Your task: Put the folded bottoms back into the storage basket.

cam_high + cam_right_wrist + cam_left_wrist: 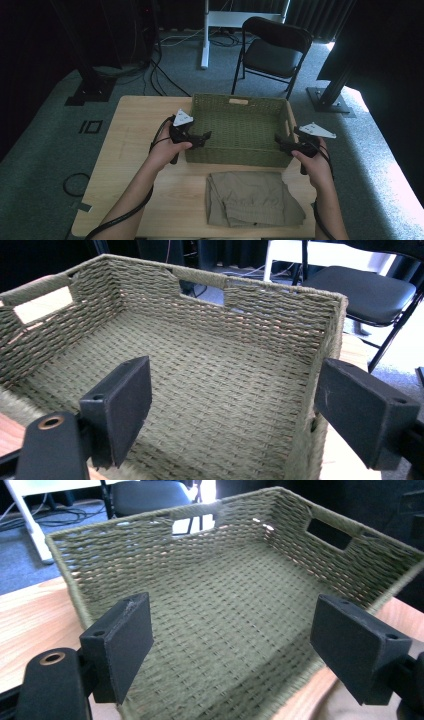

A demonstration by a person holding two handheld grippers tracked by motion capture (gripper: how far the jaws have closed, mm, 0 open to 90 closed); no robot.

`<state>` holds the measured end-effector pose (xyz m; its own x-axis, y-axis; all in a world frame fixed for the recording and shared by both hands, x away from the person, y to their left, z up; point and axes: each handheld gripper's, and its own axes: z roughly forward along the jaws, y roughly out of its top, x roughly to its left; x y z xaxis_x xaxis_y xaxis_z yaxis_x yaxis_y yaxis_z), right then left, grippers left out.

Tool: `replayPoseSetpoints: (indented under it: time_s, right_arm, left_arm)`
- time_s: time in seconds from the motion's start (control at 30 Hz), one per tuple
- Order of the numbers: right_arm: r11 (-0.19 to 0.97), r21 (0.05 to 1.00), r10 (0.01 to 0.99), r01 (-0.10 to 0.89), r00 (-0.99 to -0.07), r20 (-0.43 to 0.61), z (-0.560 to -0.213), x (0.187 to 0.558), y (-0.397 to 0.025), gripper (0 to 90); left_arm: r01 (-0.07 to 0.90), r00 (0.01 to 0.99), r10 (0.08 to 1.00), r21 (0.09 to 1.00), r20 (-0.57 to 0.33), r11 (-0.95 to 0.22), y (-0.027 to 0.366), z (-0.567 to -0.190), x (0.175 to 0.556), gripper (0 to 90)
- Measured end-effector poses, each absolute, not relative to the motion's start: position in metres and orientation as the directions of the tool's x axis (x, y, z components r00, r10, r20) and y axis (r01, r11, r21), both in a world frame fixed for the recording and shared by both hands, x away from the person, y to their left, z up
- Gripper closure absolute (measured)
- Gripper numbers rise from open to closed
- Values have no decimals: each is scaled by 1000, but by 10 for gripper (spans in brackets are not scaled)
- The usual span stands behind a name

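Basket mid-frame on worktop, empty. Trousers folded at lower centre, untouched; packing not started, I judge. My left claw at basket's left near corner, right claw at right near corner. Both spread wide, gripping nothing, straddling rim.

Folded khaki garment lies on wooden table, near front edge. Black folding chair stands on grey carpet beyond table. White desk leg left of chair. Cables trail across floor.
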<state>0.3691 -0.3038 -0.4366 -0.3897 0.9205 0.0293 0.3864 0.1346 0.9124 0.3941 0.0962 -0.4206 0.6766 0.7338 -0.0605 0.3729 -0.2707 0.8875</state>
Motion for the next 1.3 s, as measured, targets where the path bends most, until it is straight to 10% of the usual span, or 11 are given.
replayPoseSetpoints:
  time_s: [1.3]
  right_arm:
    - [180, 904, 879, 388, -476, 30, -481, 288, -289, 140]
  left_arm:
    - [353, 772, 629, 884, -91, -306, 80, -468, 316, 171]
